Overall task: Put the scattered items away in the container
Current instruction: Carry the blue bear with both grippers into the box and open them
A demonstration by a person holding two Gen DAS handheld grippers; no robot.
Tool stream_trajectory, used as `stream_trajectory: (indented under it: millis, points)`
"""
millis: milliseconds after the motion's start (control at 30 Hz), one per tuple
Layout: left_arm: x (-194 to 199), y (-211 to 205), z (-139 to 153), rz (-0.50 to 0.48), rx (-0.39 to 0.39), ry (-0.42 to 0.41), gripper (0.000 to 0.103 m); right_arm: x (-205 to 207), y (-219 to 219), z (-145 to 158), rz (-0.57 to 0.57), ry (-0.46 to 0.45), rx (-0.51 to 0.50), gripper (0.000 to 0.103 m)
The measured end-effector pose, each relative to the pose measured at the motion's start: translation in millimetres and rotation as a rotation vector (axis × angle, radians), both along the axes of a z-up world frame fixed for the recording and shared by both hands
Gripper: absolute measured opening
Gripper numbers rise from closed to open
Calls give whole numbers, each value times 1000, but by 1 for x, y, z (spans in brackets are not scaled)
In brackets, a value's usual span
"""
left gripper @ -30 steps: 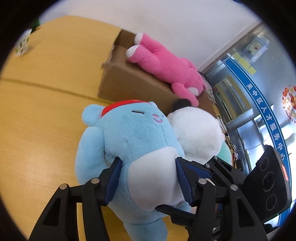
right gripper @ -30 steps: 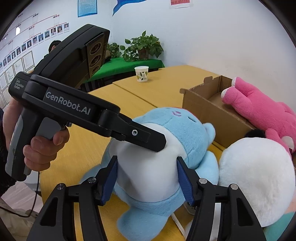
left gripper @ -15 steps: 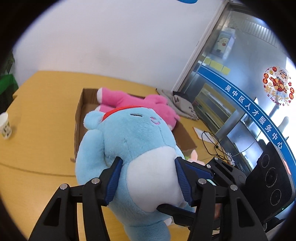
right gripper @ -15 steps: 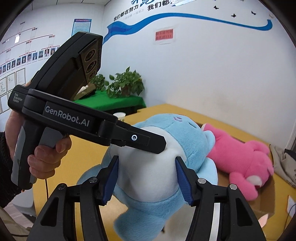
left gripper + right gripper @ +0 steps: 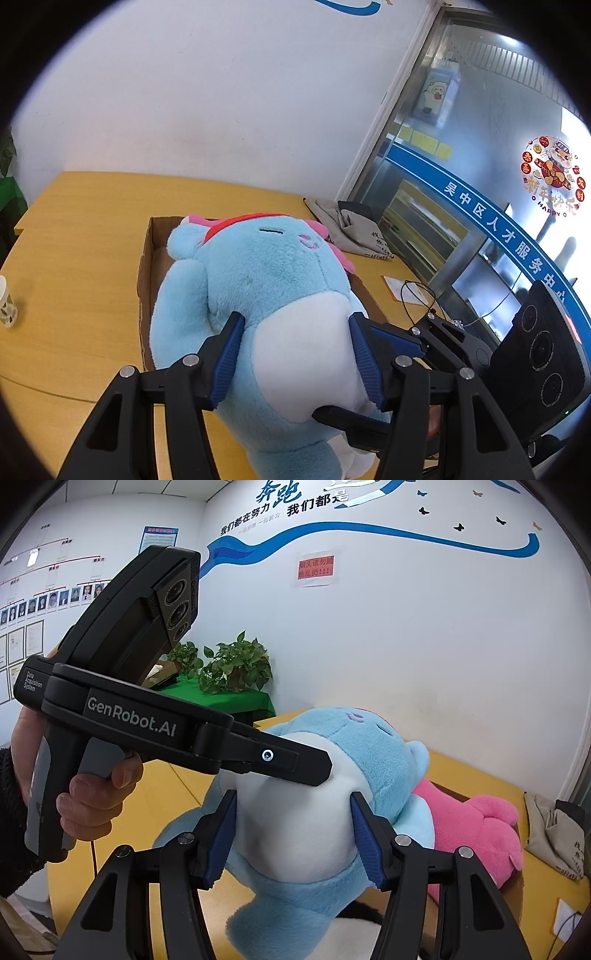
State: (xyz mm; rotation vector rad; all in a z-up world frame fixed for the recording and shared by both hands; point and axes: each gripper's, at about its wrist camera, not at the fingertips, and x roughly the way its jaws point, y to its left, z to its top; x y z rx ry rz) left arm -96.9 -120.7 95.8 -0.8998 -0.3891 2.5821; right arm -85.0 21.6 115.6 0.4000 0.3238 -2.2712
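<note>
A big light-blue plush toy point(image 5: 258, 280) with a white belly and red headband hangs in the air, squeezed from two sides. My left gripper point(image 5: 295, 354) is shut on its belly, blue pads pressed into the fabric. My right gripper point(image 5: 291, 834) is shut on the same toy point(image 5: 373, 753) from the other side. Below and behind it lies the open cardboard box point(image 5: 147, 266) on the yellow table. A pink plush toy point(image 5: 476, 830) lies across the box, mostly hidden by the blue one in the left wrist view. A hand point(image 5: 92, 794) grips the left tool's handle.
A paper cup point(image 5: 6, 306) stands at the table's left edge point(image 5: 74, 229). A grey cloth bag point(image 5: 351, 229) and a cable with papers point(image 5: 410, 291) lie at the far right of the table. A white plush point(image 5: 354, 938) sits beneath the lifted toy. Potted plants point(image 5: 232, 664) stand on a green-covered table.
Both grippers have risen with the blue plush held between them; it left the table and now hangs above the box. The white plush has dropped out of the left wrist view.
</note>
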Motion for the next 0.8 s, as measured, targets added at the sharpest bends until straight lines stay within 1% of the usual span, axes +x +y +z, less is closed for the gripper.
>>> stream_trajectory:
  millis: [67,200,367,433,567,667,733,800]
  points:
    - [-7,-1,2,4,-3,5,56,-1,5,1,0,1,-1,64]
    - [-27,-7,0,7,2,5,56,-23,-1,3,7,-7,5,64]
    - [-55,-17,-12,13,-2,-6,56,-54,-13,-3,3,-24,23,64]
    - [-68,-22,-20,11,7,-18,56,-67,-18,-8,-1,-28,37,64]
    - [-96,-31,-46,-4,49,-61,56,-92,-27,-24,-15,-52,51,64]
    - [-113,-35,-72,-7,77,-99,56,-113,-33,-42,-31,-104,73,64]
    - [-122,-38,-91,1,91,-127,56,-127,-35,-55,-38,-156,88,64]
    - [-129,-41,-106,11,100,-154,56,-142,-39,-66,-40,-227,107,64]
